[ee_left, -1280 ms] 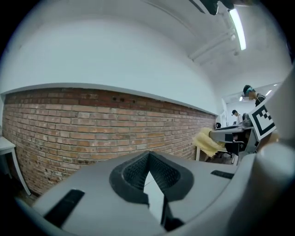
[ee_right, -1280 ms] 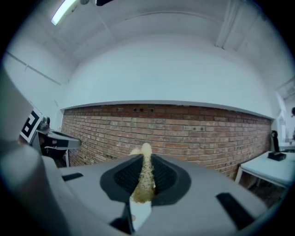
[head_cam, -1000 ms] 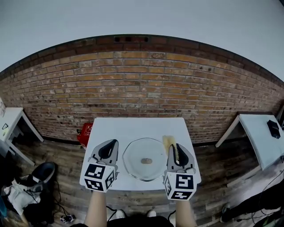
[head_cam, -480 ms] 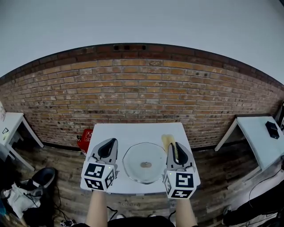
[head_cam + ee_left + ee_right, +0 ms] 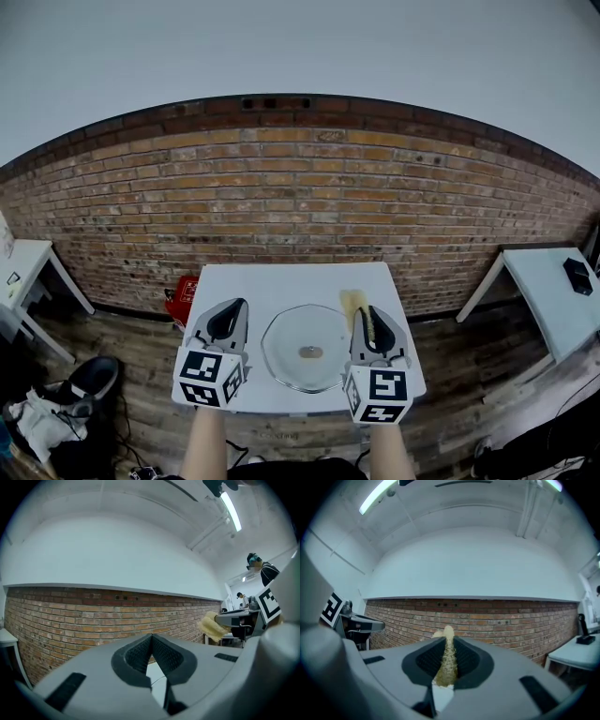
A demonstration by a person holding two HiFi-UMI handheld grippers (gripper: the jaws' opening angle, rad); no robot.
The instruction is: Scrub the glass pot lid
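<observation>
Lab: brick wall (image 5: 300, 187), white tables (image 5: 291, 279)

free tabletop (image 5: 281, 283) beyond glass lid (image 5: 292, 361), brick wall (image 5: 300, 192) behind

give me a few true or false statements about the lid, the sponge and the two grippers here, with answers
1. The right gripper is clamped on a yellow sponge. True.
2. The left gripper holds the glass pot lid. False: its jaws are shut on nothing, and the lid lies between the two grippers.
3. The lid rests on a white table. True.
4. A red object stands on the table beside the lid. False: it is down on the floor, off the table's left edge, by the brick wall.
</observation>
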